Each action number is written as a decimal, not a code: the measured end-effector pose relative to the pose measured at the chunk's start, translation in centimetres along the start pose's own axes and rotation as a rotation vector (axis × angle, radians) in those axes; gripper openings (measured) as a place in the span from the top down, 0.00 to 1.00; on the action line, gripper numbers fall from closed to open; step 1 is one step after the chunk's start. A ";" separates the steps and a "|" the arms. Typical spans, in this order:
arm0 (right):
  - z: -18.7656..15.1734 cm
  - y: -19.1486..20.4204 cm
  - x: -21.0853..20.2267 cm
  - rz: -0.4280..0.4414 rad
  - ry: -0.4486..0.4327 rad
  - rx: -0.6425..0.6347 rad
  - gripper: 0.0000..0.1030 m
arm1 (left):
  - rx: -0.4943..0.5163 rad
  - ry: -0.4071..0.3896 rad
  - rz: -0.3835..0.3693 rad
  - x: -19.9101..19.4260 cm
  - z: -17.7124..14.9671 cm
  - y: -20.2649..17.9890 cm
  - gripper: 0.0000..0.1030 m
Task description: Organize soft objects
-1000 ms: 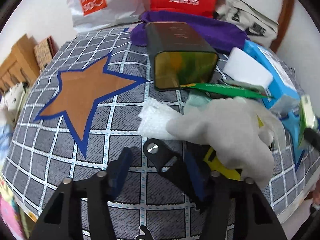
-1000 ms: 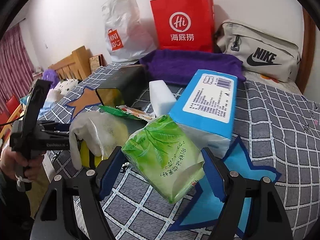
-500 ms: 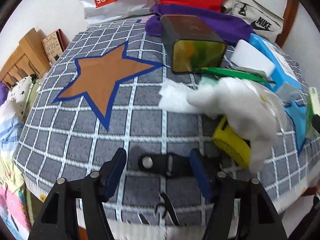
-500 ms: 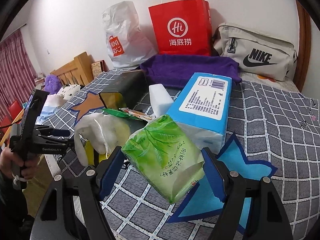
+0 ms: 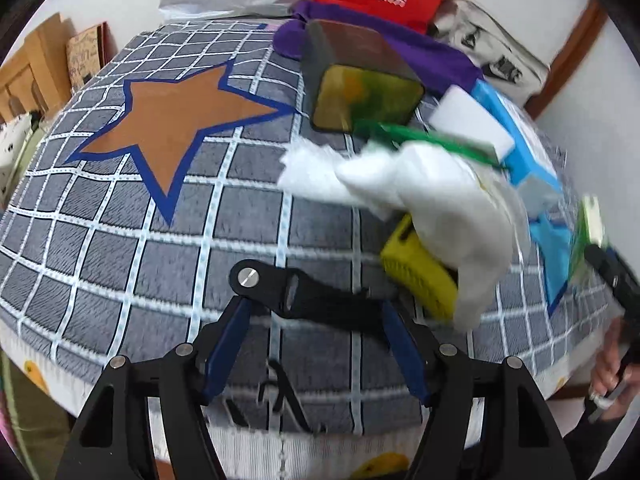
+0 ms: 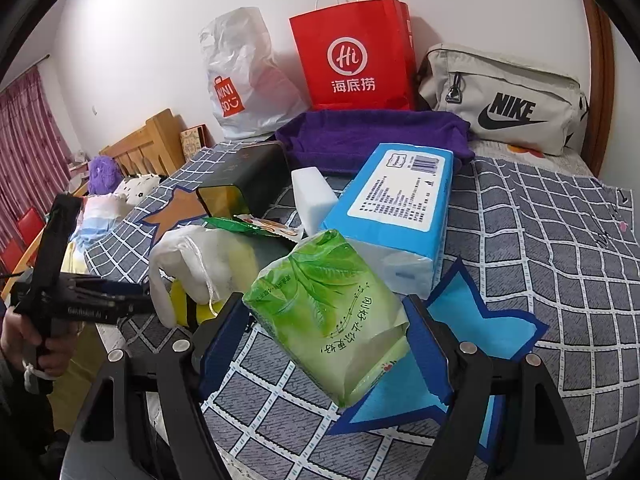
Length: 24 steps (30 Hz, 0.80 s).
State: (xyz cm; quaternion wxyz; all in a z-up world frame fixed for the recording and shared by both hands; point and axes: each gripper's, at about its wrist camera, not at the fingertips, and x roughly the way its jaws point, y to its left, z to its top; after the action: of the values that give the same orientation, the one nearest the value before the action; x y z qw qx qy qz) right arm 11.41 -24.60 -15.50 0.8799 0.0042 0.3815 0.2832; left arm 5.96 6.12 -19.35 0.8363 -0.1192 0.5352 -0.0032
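Observation:
My right gripper (image 6: pixel 326 320) is shut on a green tissue pack (image 6: pixel 332 316) and holds it above the grey checked cloth (image 6: pixel 540 248), over a blue star patch (image 6: pixel 480 320). My left gripper (image 5: pixel 316 320) is open, its jaws either side of a black strap with a silver rivet (image 5: pixel 304 292) lying on the cloth near the front edge. A white cloth bag (image 5: pixel 436 208) lies over a yellow object (image 5: pixel 420 276) just right of it. In the right wrist view the left gripper (image 6: pixel 116 300) sits at the left, beside the white bag (image 6: pixel 200 256).
A dark tin box (image 5: pixel 360 80), white sponge block (image 5: pixel 472 128), blue tissue pack (image 6: pixel 396 208) and green wrapper (image 5: pixel 424 136) crowd the middle. A purple towel (image 6: pixel 372 136), red bag (image 6: pixel 356 56), Miniso bag (image 6: pixel 244 80) and Nike bag (image 6: pixel 504 96) line the back. An orange star patch (image 5: pixel 180 108) lies left.
My left gripper has drawn back toward the front edge, then moved in so the black strap lies between its open jaws. The right gripper keeps the green pack, nearly still.

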 end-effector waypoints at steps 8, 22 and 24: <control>0.1 -0.6 0.7 -0.007 0.019 0.023 0.25 | 0.066 -0.040 0.101 1.9 1.8 -1.5 0.32; 0.1 -0.4 0.6 -0.011 0.020 0.012 0.25 | 0.126 -0.017 0.197 1.3 -0.1 -1.2 0.25; 0.1 -0.6 0.3 -0.012 0.011 0.020 0.25 | 0.096 -0.003 0.198 0.8 -0.6 -0.3 0.25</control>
State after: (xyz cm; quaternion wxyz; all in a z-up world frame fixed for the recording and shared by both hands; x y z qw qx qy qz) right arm 11.95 -24.98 -15.76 0.8795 0.0092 0.3891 0.2739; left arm 5.81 5.65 -20.21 0.8379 -0.0256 0.5425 0.0542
